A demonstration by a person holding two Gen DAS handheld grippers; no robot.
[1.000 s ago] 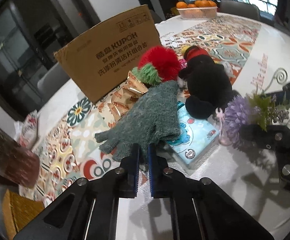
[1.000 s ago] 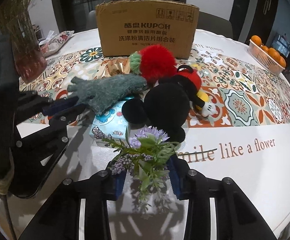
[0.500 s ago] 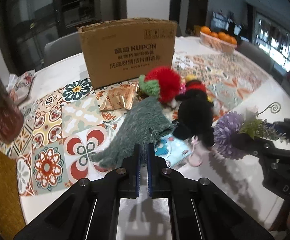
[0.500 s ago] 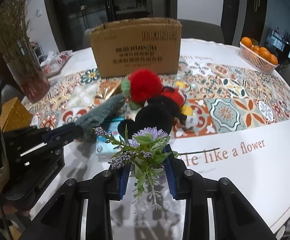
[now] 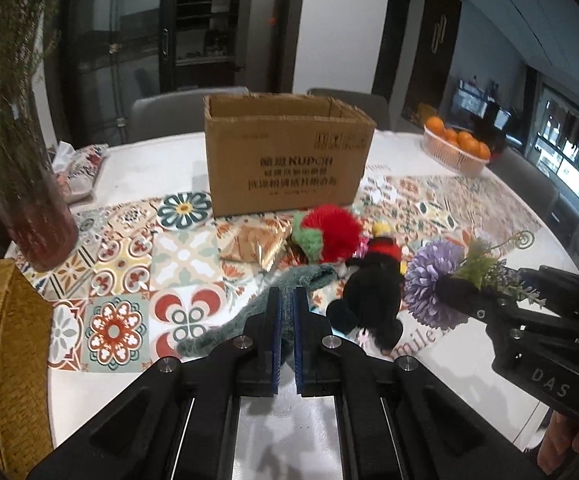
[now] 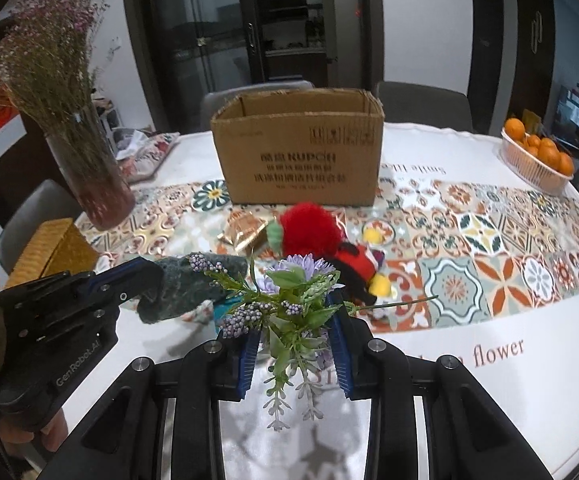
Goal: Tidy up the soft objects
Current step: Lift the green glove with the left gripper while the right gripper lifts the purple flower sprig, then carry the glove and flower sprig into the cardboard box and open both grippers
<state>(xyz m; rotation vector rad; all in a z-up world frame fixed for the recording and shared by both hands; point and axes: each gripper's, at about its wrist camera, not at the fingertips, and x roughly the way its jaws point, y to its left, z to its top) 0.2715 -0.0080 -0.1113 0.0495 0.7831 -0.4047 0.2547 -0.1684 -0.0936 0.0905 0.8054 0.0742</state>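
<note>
Left hand-held gripper (image 5: pixel 286 300) is raised, fingers nearly together, pinching a green glove (image 6: pixel 187 284). Right hand-held gripper (image 6: pixel 295 330), level beside it, clamps a purple flower sprig (image 6: pixel 289 296) between wider-set fingers.

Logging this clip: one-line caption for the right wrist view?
Right gripper holds a purple artificial flower sprig facing the open cardboard box; left gripper grips a green knitted glove.

Box (image 5: pixel 289 160) interior unseen; tissue pack (image 6: pixel 220 307) mostly hidden.
</note>
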